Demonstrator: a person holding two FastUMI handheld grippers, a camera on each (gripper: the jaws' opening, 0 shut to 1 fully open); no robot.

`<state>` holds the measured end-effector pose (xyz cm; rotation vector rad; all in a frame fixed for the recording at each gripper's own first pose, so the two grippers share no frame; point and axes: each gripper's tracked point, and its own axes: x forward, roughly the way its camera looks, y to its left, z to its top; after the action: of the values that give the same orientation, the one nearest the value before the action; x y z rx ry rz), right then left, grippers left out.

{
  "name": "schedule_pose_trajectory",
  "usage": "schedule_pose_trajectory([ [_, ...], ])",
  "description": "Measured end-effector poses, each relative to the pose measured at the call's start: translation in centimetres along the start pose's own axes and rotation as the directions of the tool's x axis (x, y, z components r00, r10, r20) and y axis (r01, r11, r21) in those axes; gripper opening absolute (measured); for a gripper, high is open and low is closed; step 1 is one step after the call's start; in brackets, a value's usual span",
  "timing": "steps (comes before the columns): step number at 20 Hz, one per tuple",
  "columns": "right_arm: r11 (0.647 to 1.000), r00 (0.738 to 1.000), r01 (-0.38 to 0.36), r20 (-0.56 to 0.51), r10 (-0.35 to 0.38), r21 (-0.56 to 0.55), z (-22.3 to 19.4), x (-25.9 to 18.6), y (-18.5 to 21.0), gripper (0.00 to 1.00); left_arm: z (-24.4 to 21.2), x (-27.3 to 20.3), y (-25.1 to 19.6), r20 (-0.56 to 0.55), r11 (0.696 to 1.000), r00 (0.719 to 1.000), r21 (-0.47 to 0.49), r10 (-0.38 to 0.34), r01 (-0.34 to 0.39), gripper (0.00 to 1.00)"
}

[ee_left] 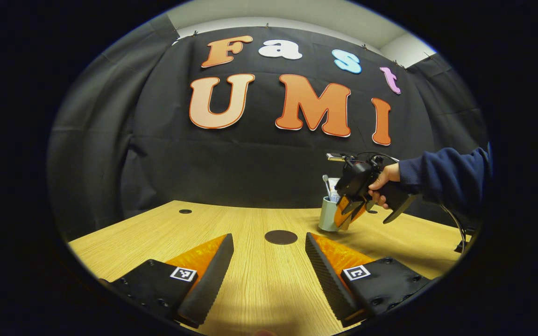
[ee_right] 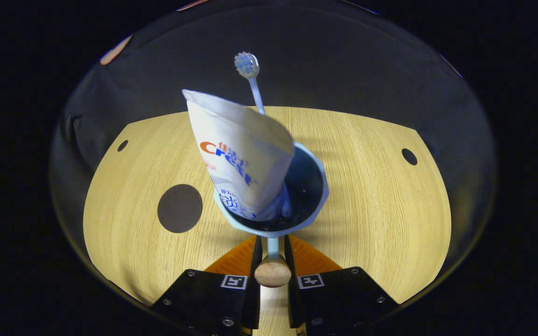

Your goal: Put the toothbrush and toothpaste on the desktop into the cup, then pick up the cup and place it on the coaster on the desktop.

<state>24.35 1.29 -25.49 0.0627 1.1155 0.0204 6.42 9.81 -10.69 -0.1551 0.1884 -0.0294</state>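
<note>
Both toothbrush point(ee_right: 247, 65) and toothpaste point(ee_right: 243, 154) stand in the cup point(ee_right: 313, 186), near the coaster point(ee_right: 180, 208) on my desktop point(ee_right: 367, 196). My right gripper point(ee_right: 272, 249) clamps the cup's handle point(ee_right: 272, 272); my left gripper point(ee_left: 269, 261) hangs spread apart.

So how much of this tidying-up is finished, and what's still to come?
Done: the toothbrush and toothpaste both stand in the cup. In hand: the right gripper is closed on the cup's handle, with the cup on the table. Left: carry the cup onto the dark round coaster beside it. The left gripper is open and holds nothing.
</note>
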Motion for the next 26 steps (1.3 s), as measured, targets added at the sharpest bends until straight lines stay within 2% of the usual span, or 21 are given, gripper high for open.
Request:
schedule_pose_trajectory([
  [6,0.996,0.999,-0.047,-0.001,0.047,-0.077,-0.1,0.4,0.3,0.24,-0.2,-0.2,0.0,-0.009,1.000,1.000,0.004,-0.007,0.007,0.98],
  [15,0.976,0.993,-0.116,0.014,0.120,-0.186,0.4,1.6,-0.1,0.24,-0.5,-0.3,-0.2,0.006,1.000,1.000,-0.017,0.023,-0.023,0.98],
  [26,0.968,0.993,-0.115,-0.044,0.108,-0.224,0.3,1.1,-0.2,0.24,0.1,-0.9,0.5,-0.007,0.995,0.996,-0.050,0.088,-0.088,0.98],
])
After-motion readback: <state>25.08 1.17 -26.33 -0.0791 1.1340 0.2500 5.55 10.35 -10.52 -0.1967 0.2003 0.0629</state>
